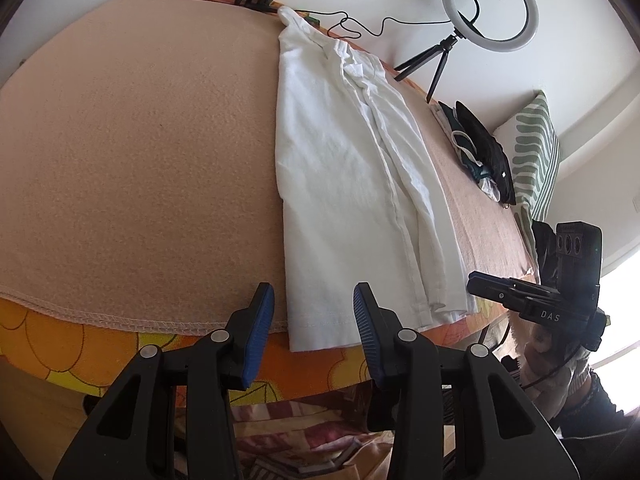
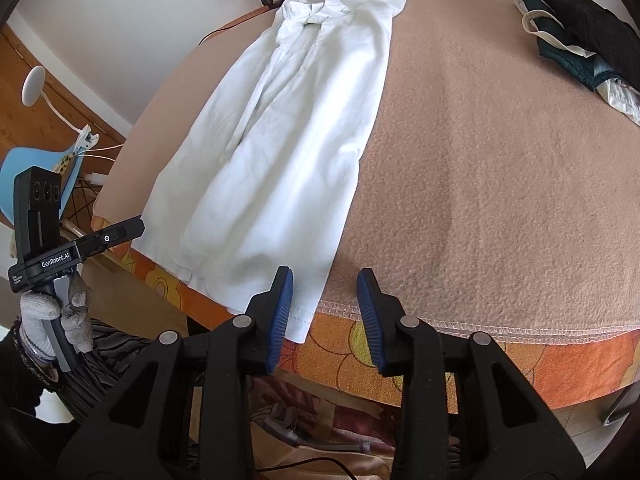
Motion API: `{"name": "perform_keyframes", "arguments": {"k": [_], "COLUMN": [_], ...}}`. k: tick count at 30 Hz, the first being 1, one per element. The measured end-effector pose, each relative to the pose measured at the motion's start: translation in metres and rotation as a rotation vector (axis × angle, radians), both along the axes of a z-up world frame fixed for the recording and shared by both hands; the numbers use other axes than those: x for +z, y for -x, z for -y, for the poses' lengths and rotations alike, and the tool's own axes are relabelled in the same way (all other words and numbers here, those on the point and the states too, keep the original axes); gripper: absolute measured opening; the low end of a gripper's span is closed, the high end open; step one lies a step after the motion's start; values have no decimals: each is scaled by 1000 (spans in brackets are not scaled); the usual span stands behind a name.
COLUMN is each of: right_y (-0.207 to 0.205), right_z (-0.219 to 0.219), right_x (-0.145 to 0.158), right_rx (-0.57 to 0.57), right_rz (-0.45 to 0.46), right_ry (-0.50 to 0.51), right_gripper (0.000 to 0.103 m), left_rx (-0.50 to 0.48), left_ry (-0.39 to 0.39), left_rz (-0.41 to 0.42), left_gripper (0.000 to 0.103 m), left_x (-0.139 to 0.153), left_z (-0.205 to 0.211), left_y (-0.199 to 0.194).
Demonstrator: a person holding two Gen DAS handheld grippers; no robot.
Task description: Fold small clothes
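Note:
A white garment (image 1: pixel 340 168) lies folded lengthwise in a long strip on the pink blanket (image 1: pixel 140 140), its hem hanging slightly over the near table edge. It also shows in the right wrist view (image 2: pixel 280 140). My left gripper (image 1: pixel 314 308) is open and empty, just in front of the hem's left corner. My right gripper (image 2: pixel 325 292) is open and empty at the hem's right corner; the pink blanket (image 2: pixel 480 160) spreads to its right. The right gripper also shows in the left wrist view (image 1: pixel 520 296), and the left one in the right wrist view (image 2: pixel 80 240).
A pile of dark and white clothes (image 1: pixel 480 152) lies at the far right of the table beside a striped cushion (image 1: pixel 532 152). A ring light on a tripod (image 1: pixel 488 8) and cables stand at the far edge. An orange flowered cloth (image 2: pixel 440 360) hangs over the near edge.

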State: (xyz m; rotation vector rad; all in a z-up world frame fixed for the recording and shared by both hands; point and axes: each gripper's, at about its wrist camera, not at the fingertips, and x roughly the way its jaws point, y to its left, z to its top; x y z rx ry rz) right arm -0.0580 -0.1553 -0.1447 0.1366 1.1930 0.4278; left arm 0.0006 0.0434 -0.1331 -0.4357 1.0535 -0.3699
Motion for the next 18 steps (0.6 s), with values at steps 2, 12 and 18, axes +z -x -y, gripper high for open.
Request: {"name": "perform_keyframes", "arguments": {"k": [2, 12, 18], "right_y": [1, 1, 13], "right_z": [0, -6, 17], "right_x": [-1, -4, 11], "right_rx": [1, 19, -6], "right_rz": [-12, -23, 15], "right_ry": [-21, -39, -70], "right_gripper": [34, 4, 3], "left_rx": [-3, -20, -15], "left_ry": [-3, -11, -19], "left_rz": [3, 50, 110], "left_gripper": [35, 4, 3], "left_x": [0, 4, 11], "left_z": [1, 5, -3], "left_y": [1, 3, 15]}}
